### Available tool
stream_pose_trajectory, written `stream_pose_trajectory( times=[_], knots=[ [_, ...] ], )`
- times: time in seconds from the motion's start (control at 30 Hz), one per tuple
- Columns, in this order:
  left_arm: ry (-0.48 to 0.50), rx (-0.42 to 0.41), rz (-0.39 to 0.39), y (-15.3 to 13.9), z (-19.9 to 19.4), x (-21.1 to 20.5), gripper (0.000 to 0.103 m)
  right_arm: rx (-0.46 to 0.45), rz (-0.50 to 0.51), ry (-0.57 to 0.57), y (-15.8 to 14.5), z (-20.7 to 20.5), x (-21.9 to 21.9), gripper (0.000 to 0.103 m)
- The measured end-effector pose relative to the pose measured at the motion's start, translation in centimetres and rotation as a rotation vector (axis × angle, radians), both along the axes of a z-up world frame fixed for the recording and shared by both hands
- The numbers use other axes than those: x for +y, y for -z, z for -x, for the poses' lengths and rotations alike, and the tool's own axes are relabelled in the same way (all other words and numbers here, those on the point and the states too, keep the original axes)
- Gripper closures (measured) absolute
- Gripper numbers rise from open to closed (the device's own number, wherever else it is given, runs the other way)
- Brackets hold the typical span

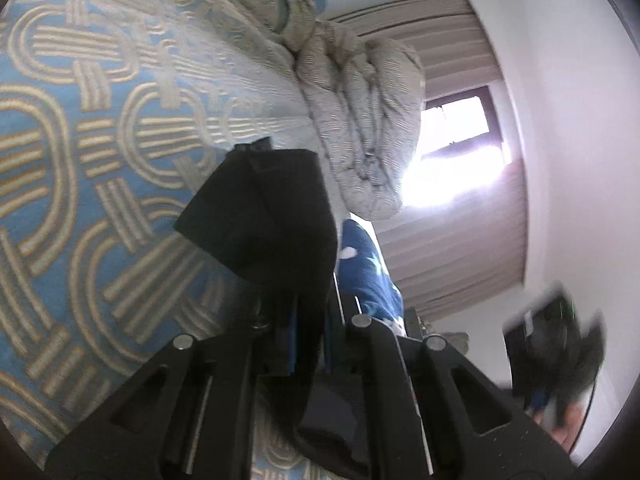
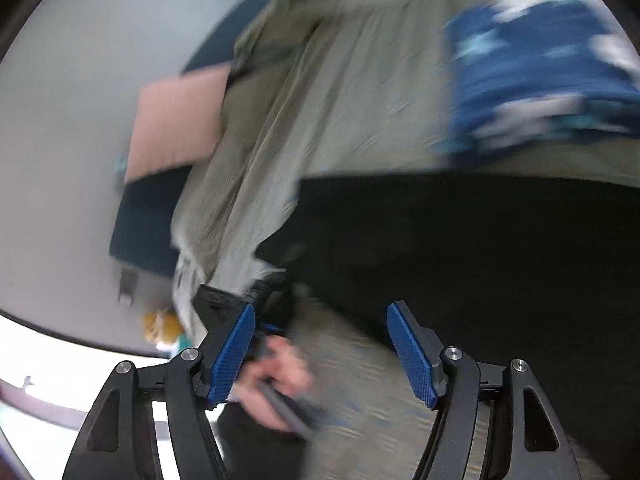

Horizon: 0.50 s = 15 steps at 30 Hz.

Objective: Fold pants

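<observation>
One corner of the black pants (image 1: pixel 272 216) is pinched in the left gripper (image 1: pixel 308 320) above the patterned bedspread (image 1: pixel 60 160); the right gripper (image 2: pixel 320 344) is spread wide, empty. The single-handed hold could slip, undoing the fold.

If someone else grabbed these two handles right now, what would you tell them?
Left gripper: jaws shut on the black pants, which hang lifted above the patterned bedspread.
Right gripper: jaws open, holding nothing, near the pants' dark cloth.
Done: one grip taken.
Left: grab a second spot with the right, lay the pants flat, fold. No fold is visible yet.
</observation>
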<state>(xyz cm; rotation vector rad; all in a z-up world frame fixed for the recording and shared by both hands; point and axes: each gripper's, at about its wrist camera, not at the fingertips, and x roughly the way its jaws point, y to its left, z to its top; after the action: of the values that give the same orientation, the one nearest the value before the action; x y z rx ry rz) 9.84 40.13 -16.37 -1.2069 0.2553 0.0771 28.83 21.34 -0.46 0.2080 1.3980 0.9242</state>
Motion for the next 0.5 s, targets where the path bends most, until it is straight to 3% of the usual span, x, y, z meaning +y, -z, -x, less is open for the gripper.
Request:
stream_pose_trajectory(
  times=[0.2, 0.33, 0.4, 0.5],
  knots=[
    [0.065, -0.057, -0.070, -1.7, -0.7, -1.0, 0.092, 0.136, 0.135, -0.058, 2.2, -1.3, 10.3, 0.033],
    [0.103, -0.049, -0.161, -3.1, -1.2, -2.4, 0.093, 0.056, 0.291, -0.110, 2.1, -1.5, 12.9, 0.032],
    [0.119, -0.062, -0.176, -3.4, -1.4, -2.7, 0.092, 0.014, 0.401, -0.139, 2.4, -1.5, 14.1, 0.026],
    [0.133, -0.058, -0.187, -3.6, -1.8, -3.0, 0.092, -0.019, 0.493, -0.177, 2.7, -2.1, 15.8, 0.026]
  ],
)
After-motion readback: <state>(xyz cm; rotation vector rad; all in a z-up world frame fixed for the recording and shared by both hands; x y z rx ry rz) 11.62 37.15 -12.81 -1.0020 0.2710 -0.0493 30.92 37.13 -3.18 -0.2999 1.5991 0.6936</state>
